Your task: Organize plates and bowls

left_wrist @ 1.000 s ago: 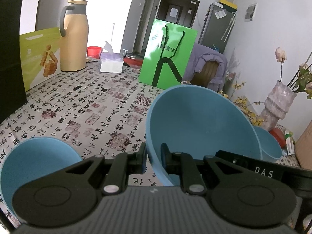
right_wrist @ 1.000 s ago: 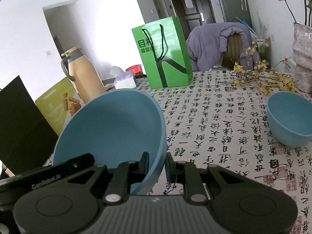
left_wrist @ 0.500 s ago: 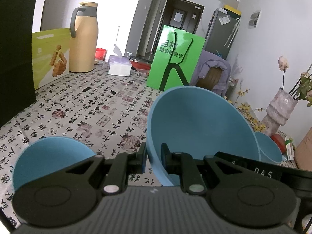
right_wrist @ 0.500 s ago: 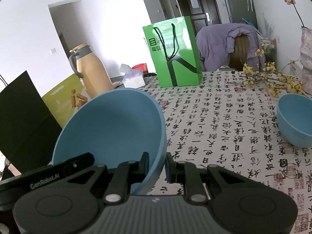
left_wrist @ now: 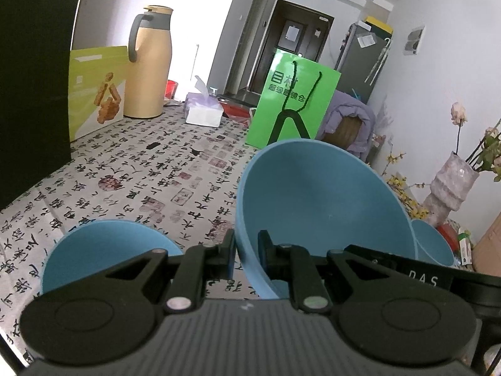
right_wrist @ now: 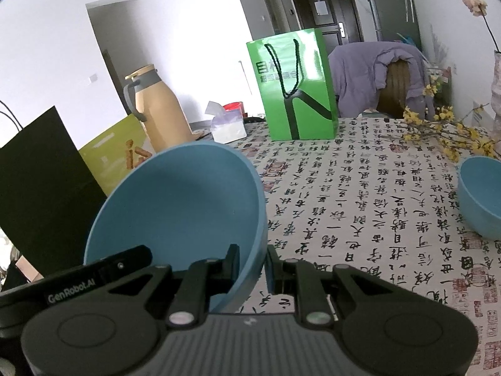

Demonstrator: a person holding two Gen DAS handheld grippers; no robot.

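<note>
Both grippers' jaws pinch one big blue bowl's (left_wrist: 319,200) opposite rims above the table (right_wrist: 360,194).

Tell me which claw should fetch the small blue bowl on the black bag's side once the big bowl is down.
Left. The left claw grips the big bowl by its rim with that small bowl right beside it; the right claw holds the opposite rim, nearer the other small bowl.

Calligraphy-print table (right_wrist: 360,219) with green bag (right_wrist: 297,91), flask (left_wrist: 150,62), tissue box (left_wrist: 203,111)
</note>
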